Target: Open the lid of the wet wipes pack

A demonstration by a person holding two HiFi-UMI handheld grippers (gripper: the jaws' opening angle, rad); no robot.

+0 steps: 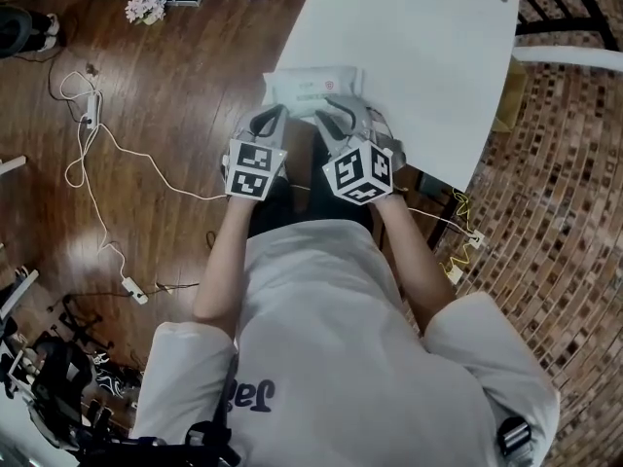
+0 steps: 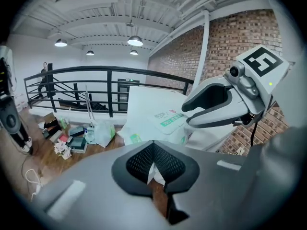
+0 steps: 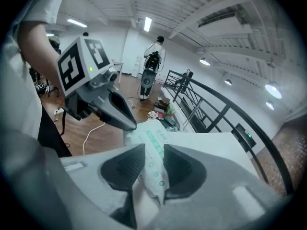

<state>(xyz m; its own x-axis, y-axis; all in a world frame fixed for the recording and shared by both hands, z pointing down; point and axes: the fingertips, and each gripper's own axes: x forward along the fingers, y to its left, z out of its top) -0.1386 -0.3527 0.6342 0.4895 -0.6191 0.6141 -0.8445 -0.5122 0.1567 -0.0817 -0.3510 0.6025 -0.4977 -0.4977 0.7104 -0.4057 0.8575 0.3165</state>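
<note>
At the far left, wood floor [image 1: 58, 241] with a loose white cable [image 1: 92, 159] lies open beside the white table [image 1: 419, 37]. The wet wipes pack [image 1: 313, 86] sits at the table's near left corner, close to both edges, with bare tabletop stretching away behind it and to the right. The left gripper [image 1: 275, 117] hovers at the pack's near left end. Its own view shows the jaw tips pressed together with nothing at the tips; a white sliver shows through the gap behind them, and what it is cannot be told. Just to its right, the right gripper [image 1: 337, 117] stands released with its jaws apart – the pack's crinkled near end lies in the gap, though whether the pads touch it is unclear. Patterned brick paving [image 1: 565, 212] borders the table's right side. Only the gripper views show the surroundings – a black railing [image 2: 96, 73], a brick wall [image 2: 225, 37] and a distant person [image 3: 156, 49] standing.
</note>
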